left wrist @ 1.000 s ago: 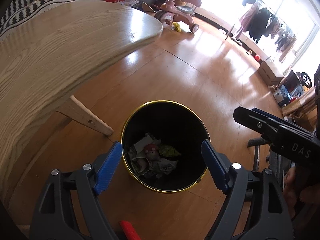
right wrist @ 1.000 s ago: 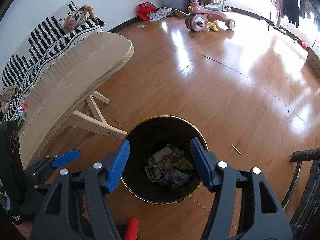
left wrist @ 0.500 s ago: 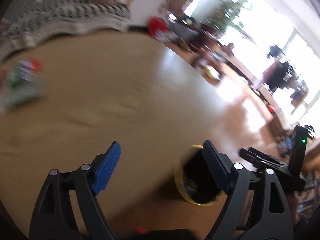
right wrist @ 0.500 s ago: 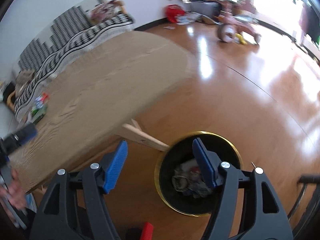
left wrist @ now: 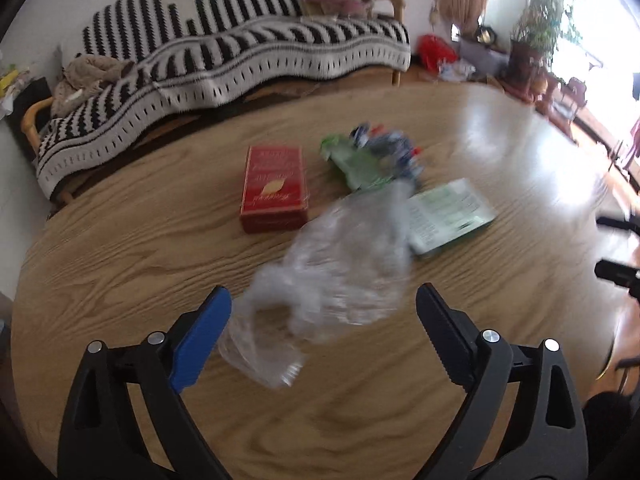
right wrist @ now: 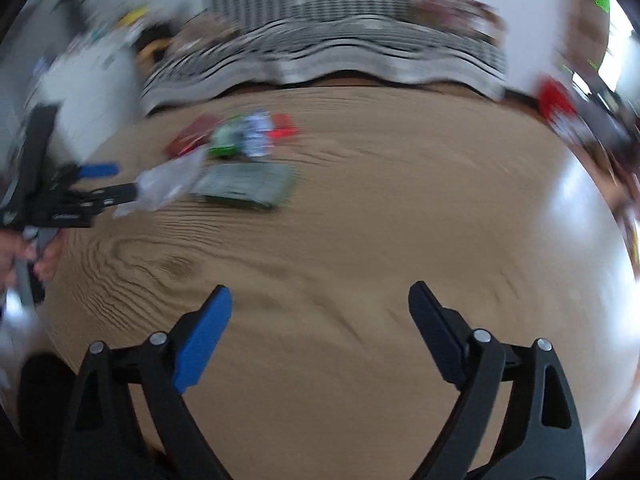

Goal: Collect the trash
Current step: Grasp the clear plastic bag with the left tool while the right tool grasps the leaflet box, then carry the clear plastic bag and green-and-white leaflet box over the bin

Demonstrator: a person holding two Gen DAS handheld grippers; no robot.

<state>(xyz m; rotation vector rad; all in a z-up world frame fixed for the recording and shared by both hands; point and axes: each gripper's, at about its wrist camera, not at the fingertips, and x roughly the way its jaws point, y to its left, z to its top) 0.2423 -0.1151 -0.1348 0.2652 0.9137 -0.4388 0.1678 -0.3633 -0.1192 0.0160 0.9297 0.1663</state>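
Trash lies in a small cluster on the round wooden table (left wrist: 120, 248), and the left wrist view looks straight down onto it. Nearest is a crumpled clear plastic bottle (left wrist: 336, 268), lying flat with its long axis running from lower left to upper right; its lower end sits just ahead of the left gripper (left wrist: 324, 312), slightly toward the blue finger, while the rest stretches away toward the other items. That gripper's jaws have just been opening and stand wide apart, with the near end of the bottle ahead of the gap but no pad pressing on it. Beyond the bottle are a red box (left wrist: 274, 188), a green and blue wrapper (left wrist: 372, 156) and a flat green-and-white packet (left wrist: 448, 212), the packet touching or tucked under the bottle's far end. In the blurred right wrist view the same cluster sits far off at upper left: bottle (right wrist: 168, 184), packet (right wrist: 244, 182) and wrappers beyond, with the left gripper (right wrist: 96, 184) reaching in beside the bottle. The right gripper (right wrist: 320, 316) has also just been opening; its jaws are spread wide over bare wood with nothing between them. Judged from this, the left hand is clearly the nearer one for the bottle, and should close across its narrow width, not along its length.
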